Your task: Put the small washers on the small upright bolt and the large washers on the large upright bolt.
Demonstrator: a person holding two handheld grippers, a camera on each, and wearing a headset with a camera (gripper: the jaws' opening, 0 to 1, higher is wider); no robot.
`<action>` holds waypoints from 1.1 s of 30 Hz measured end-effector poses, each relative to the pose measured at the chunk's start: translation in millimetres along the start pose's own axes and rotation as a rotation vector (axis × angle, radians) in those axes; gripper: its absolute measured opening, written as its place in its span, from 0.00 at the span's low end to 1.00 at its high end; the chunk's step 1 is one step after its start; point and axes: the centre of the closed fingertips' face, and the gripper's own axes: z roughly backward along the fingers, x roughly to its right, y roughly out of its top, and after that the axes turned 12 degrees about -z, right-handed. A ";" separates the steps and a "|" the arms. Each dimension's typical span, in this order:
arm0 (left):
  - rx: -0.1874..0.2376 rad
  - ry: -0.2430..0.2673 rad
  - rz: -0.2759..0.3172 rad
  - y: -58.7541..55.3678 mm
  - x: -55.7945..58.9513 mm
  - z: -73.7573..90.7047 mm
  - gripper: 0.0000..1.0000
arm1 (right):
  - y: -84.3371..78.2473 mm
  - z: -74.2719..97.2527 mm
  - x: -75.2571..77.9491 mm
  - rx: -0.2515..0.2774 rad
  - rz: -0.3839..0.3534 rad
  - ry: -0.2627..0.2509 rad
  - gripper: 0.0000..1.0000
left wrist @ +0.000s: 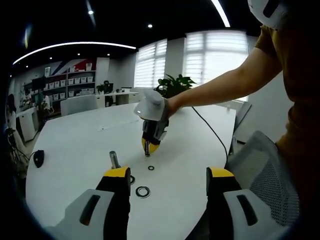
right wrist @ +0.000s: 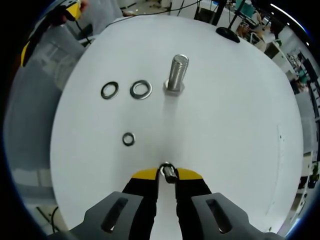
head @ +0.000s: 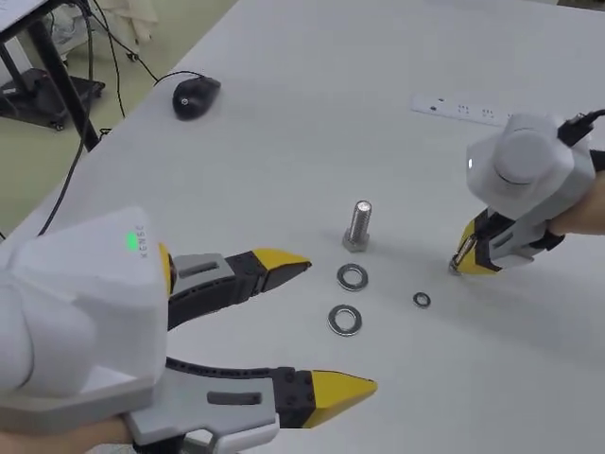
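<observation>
Small washer (head: 422,300): flat on the table (head: 284,142), just beside the right gripper (head: 460,264), its jaws pinched on what looks like the small bolt (right wrist: 169,173), upright; left gripper (head: 340,323) gaping wide, farther off by the large washers (head: 353,276).

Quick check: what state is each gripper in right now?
Left gripper: open, holding nothing.
Right gripper: shut on a small silver metal part, apparently the small bolt; exact identity cannot be told.
</observation>
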 end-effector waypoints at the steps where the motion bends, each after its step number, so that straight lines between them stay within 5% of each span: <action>1: 0.001 0.001 0.000 0.1 -0.2 0.0 0.60 | -0.3 -0.8 0.6 0.003 0.000 0.001 0.13; 24: 0.003 0.006 -0.011 3.9 0.8 2.5 0.60 | -11.2 13.0 3.7 0.016 -0.030 -0.029 0.16; 33: 0.005 0.010 -0.033 9.2 5.4 5.9 0.60 | -17.7 23.4 -15.7 0.028 -0.037 -0.026 0.16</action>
